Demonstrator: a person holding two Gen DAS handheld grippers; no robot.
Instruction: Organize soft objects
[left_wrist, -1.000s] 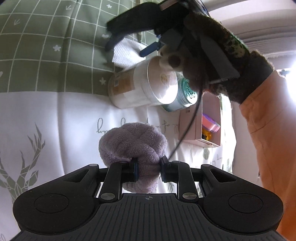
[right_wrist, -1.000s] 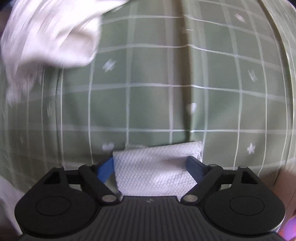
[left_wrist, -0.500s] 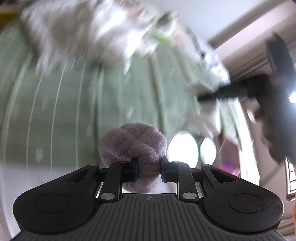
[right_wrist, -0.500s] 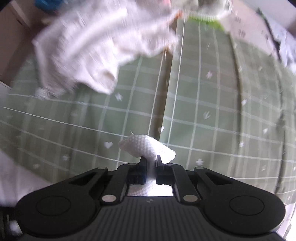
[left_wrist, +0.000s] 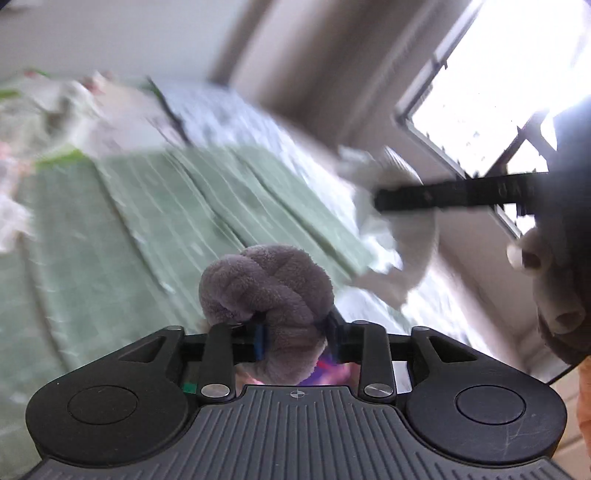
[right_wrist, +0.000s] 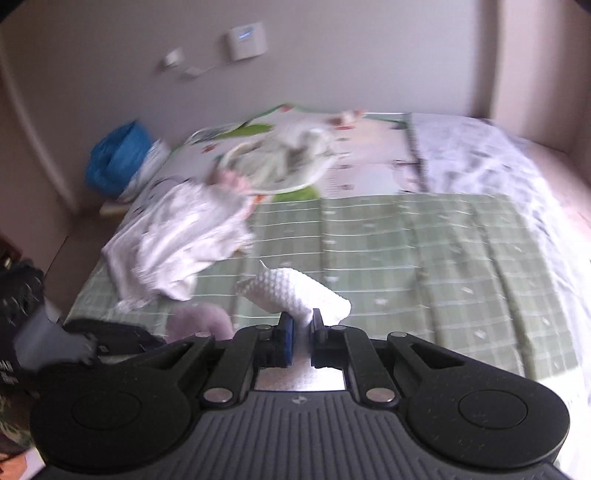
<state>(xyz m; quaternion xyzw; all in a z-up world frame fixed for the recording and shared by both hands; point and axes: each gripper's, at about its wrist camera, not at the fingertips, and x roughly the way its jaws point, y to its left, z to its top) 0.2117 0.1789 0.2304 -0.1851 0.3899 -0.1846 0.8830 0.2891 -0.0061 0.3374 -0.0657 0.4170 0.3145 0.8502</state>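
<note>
- You are holding the left gripper (left_wrist: 295, 334) around the purple plush knot (left_wrist: 266, 284); its jaws have just been opening, so the knot is at risk of dropping.
- You are keeping the right gripper (right_wrist: 300, 332) clamped on the white cloth (right_wrist: 295, 290), now lifted off the green blanket (right_wrist: 424, 266) where it was lying a second ago.

The plush knot ball (left_wrist: 266, 284) is mauve fleece — fuzzy, matt. The folded white cloth (right_wrist: 295, 291) has a bumpy waffle weave. Both tongs are matt black plastic, ribbed, with shiny metal rivets. The bed's green checked sheet (right_wrist: 424, 251) is smooth cotton-like cloth.
</note>
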